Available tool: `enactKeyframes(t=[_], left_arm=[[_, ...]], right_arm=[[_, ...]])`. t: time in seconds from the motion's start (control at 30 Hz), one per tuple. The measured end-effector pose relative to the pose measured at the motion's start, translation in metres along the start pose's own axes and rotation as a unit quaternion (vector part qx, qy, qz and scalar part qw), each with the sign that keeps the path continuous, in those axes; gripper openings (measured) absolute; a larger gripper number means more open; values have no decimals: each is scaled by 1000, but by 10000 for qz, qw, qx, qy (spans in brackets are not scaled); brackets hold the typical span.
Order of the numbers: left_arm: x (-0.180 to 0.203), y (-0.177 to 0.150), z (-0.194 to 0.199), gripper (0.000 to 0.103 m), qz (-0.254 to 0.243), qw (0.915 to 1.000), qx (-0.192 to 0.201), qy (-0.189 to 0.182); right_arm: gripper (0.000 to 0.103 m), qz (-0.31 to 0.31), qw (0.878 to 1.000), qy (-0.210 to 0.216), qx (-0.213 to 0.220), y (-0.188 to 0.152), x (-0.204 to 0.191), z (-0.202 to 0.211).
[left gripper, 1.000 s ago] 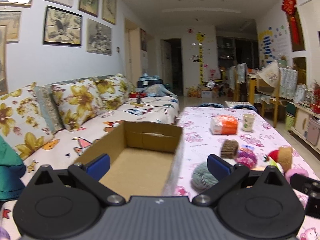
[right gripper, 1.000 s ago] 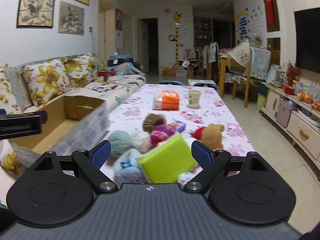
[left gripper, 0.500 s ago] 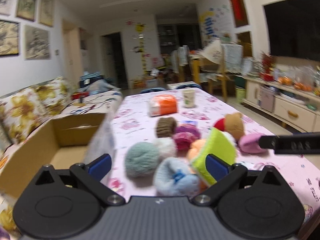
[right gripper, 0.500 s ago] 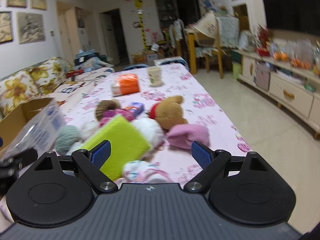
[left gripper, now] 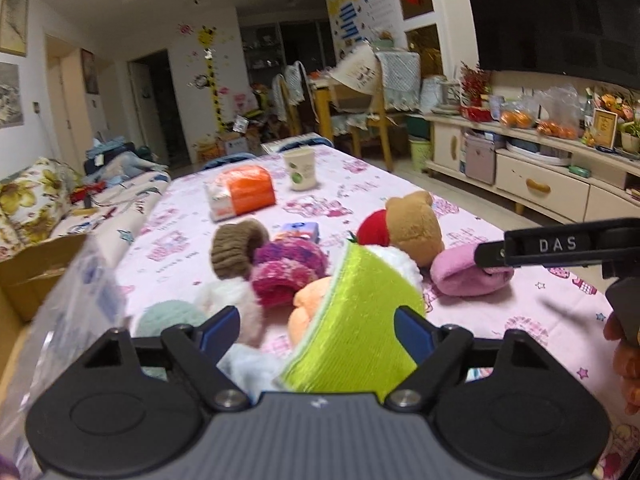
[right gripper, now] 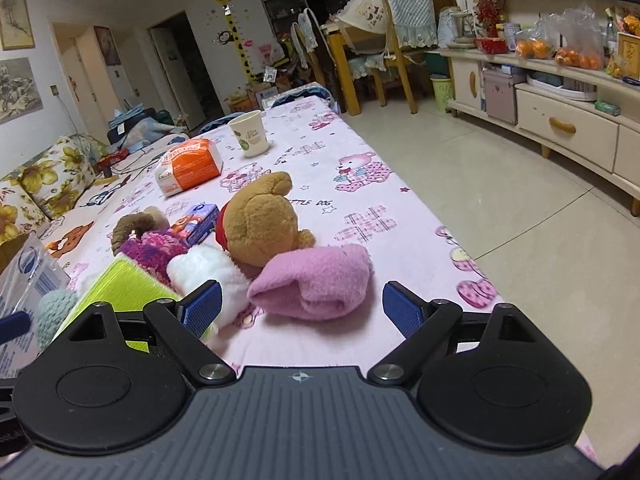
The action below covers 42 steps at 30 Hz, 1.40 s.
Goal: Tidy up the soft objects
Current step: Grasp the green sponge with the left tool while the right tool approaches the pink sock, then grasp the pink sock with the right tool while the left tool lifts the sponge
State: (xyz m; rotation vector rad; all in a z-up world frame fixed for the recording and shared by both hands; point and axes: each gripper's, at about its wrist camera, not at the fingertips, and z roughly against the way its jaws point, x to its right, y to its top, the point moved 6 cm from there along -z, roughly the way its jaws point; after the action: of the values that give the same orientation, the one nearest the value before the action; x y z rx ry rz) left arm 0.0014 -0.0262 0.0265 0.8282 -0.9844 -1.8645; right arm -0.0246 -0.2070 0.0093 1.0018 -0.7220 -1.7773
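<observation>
A pile of soft things lies on the pink tablecloth (left gripper: 360,184). My left gripper (left gripper: 316,336) hangs low over its near end. Its jaws are closing around a lime-green cloth (left gripper: 360,312) and a pale fluffy piece, and the pads are not pressing on either. My right gripper (right gripper: 300,312) is open, with a folded pink cloth (right gripper: 316,280) between and just beyond its fingertips. A brown teddy (right gripper: 260,216) lies behind that cloth. One right-gripper finger (left gripper: 560,246) reaches over the pink cloth (left gripper: 464,276) in the left wrist view.
A magenta knit ball (left gripper: 288,268), a brown knit roll (left gripper: 236,248), a teal ball (left gripper: 168,316) and an orange plush (left gripper: 310,308) crowd the pile. A cardboard box (left gripper: 36,264) and a plastic bag (left gripper: 72,320) stand left. An orange tissue pack (left gripper: 244,192) and a paper cup (left gripper: 302,168) sit farther back.
Both views swung right, from the box and sofa to the pile, and sank lower. The left jaws narrowed around the green cloth. The right gripper came to the pink cloth.
</observation>
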Motion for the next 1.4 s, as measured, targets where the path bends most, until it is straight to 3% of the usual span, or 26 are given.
enactKeyframes(t=[0.17, 0.4, 0.57, 0.87, 1.03, 1.17, 1.4], left_arm=[[1, -5, -21, 80, 84, 9992, -289, -266], [10, -8, -33, 60, 272, 9944, -486, -903], [13, -8, -32, 55, 225, 9944, -368, -967], [2, -7, -32, 44, 620, 9906, -306, -1176], [-6, -5, -29, 32, 863, 9871, -220, -1328], [-11, -5, -26, 31, 980, 9855, -168, -1372], [-26, -1, -15, 24, 1189, 9835, 53, -1366]], right_arm=[[103, -57, 9999, 15, -123, 1, 2, -8], [103, -178, 9989, -16, -443, -2, 4, -19], [103, -23, 9983, -194, -554, -5, 3, -18], [103, 7, 9978, -262, -613, -3, 8, -15], [103, 151, 9978, -330, -558, 2, 9, -15], [102, 374, 9971, -419, -505, 3, 6, -18], [88, 479, 9971, -509, -313, 5, 2, -14]])
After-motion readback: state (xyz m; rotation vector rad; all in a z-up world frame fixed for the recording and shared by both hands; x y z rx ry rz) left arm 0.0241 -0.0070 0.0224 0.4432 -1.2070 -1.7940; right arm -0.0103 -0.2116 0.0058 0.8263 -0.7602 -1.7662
